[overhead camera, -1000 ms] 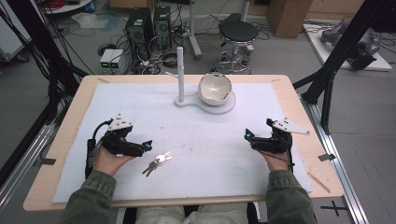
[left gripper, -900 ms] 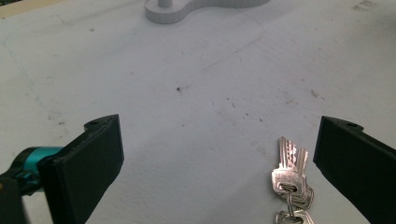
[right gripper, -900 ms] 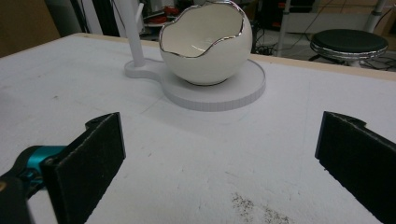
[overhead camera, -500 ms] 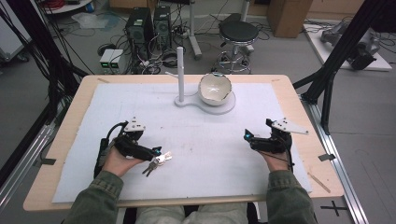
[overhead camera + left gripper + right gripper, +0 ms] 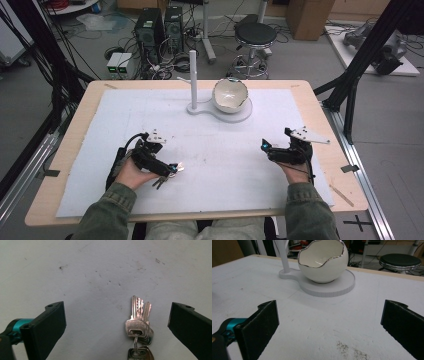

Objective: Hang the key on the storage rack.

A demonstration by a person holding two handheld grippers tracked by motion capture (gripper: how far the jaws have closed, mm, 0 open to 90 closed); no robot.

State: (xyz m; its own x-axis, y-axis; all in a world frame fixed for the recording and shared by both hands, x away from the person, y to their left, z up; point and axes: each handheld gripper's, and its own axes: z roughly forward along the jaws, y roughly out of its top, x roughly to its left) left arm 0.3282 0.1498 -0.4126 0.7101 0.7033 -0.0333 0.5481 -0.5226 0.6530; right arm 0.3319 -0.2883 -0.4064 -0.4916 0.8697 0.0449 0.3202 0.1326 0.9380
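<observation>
The left tool (image 5: pixel 117 322) stands wide, its two black jaws spread to either side of the bunch of keys (image 5: pixel 139 323), which lies flat on the white sheet between them and nearer the right-hand jaw; the jaws touch nothing, and this spread looks chosen so that they can straddle the bunch before closing on it; the blades point away from the tool and the ring with a further key sits at its near edge, so the heads are the likeliest part to be pinched. From above, the left tool (image 5: pixel 170 170) lies low over the keys (image 5: pixel 161 182) at the near left of the bench, tilted down toward them; the right tool (image 5: pixel 265 147), well apart from the keys on the near right, is also wide and holds nothing, resting as if in wait. Far from the keys, at the back middle, a white egg-shaped bowl (image 5: pixel 322 261) with a silver jagged rim sits on a round stand (image 5: pixel 342 286) joined to an upright post (image 5: pixel 193 75), perhaps a place for them. The white sheet (image 5: pixel 220 150) is scuffed and speckled, over a pale wooden bench (image 5: pixel 75 130); beyond stand a stool (image 5: pixel 255 35), computer towers (image 5: pixel 157 25) and loose cables on a grey floor.
</observation>
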